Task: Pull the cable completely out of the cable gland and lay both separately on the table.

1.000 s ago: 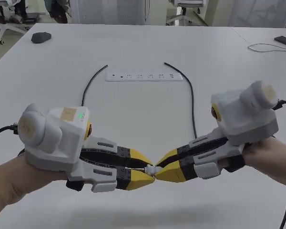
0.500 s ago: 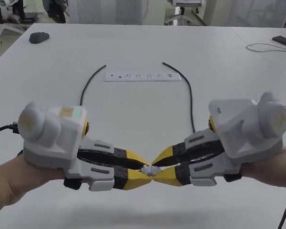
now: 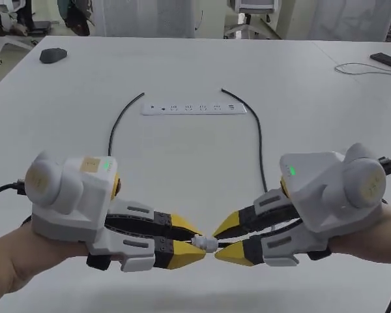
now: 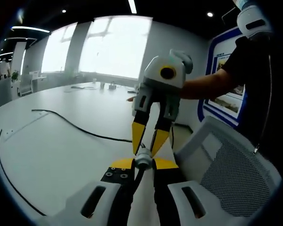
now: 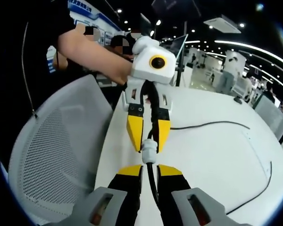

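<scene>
In an open office, a white table (image 3: 182,169) is carrying one power strip (image 3: 192,107), one computer mouse (image 3: 53,55) and two black runs of wire, a left run (image 3: 115,126) and the black cable (image 3: 260,150) on the right. Above the near edge, two grippers are meeting tip to tip. The left gripper (image 3: 197,242) is pinching the one white cable gland (image 3: 207,244) with its fingers closed on it, while the right gripper (image 3: 219,243), fingers drawn nearly together, is clamping the black cable where it is entering the gland.

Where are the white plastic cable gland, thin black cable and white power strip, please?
white plastic cable gland (image 3: 207,244): head view, body.
thin black cable (image 3: 260,142): head view, mid-length.
white power strip (image 3: 193,108): head view, top face.
</scene>
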`<act>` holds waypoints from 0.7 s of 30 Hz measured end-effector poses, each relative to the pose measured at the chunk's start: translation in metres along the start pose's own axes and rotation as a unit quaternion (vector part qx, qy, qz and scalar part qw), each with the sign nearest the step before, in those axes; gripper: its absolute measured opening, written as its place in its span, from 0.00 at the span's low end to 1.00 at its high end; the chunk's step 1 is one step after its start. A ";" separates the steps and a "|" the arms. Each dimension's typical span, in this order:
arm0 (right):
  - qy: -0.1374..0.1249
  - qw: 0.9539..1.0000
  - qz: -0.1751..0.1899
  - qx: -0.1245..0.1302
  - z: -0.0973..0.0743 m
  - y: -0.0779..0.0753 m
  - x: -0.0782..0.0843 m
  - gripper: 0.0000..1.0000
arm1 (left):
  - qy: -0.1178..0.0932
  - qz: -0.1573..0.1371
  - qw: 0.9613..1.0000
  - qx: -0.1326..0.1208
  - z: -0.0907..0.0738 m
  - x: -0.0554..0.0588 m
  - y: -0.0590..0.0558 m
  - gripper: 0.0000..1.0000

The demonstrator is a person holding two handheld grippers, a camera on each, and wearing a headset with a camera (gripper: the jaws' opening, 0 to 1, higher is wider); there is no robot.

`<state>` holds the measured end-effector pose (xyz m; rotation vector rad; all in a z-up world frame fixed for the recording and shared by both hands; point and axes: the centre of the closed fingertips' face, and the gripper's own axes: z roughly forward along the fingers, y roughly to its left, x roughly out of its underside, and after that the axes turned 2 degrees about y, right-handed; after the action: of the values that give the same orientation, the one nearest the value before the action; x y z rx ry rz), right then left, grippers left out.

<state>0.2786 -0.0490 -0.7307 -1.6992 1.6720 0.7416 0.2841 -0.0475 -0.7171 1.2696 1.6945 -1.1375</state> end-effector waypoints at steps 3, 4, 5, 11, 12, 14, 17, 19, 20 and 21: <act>0.005 1.000 -0.008 0.005 0.000 -0.001 0.002 0.01 | 0.001 0.002 1.000 0.001 0.000 0.000 -0.001 0.15; 0.006 1.000 -0.005 0.004 0.000 -0.001 0.002 0.00 | 0.002 0.004 1.000 0.000 0.001 0.001 -0.001 0.15; 0.008 1.000 -0.003 0.005 0.001 -0.001 0.002 0.00 | 0.003 0.003 1.000 0.000 0.001 0.001 -0.001 0.14; 0.013 1.000 0.004 0.007 0.000 -0.002 0.005 0.00 | 0.001 -0.005 1.000 -0.006 0.000 0.002 0.000 0.14; 0.015 1.000 0.010 0.006 -0.001 -0.002 0.007 0.00 | 0.000 -0.006 1.000 -0.007 0.000 0.003 0.001 0.14; 0.024 1.000 0.015 0.009 -0.001 -0.002 0.011 0.00 | 0.003 -0.008 1.000 -0.011 0.000 0.006 0.002 0.14; 0.037 0.999 0.016 0.026 -0.002 -0.006 0.019 0.00 | 0.003 -0.011 1.000 -0.019 -0.003 0.008 0.005 0.14; 0.039 0.998 0.026 0.032 -0.004 -0.008 0.023 0.00 | 0.001 -0.016 1.000 -0.022 -0.005 0.009 0.007 0.14; 0.041 0.998 0.032 0.036 -0.006 -0.009 0.026 0.00 | 0.000 -0.016 1.000 -0.024 -0.006 0.009 0.007 0.14; 0.044 0.998 0.034 0.038 -0.007 -0.010 0.029 0.00 | 0.000 -0.017 1.000 -0.025 -0.006 0.009 0.007 0.14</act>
<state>0.2894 -0.0731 -0.7478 -1.6507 1.8020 0.6345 0.2883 -0.0378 -0.7242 1.2134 1.7404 -1.1077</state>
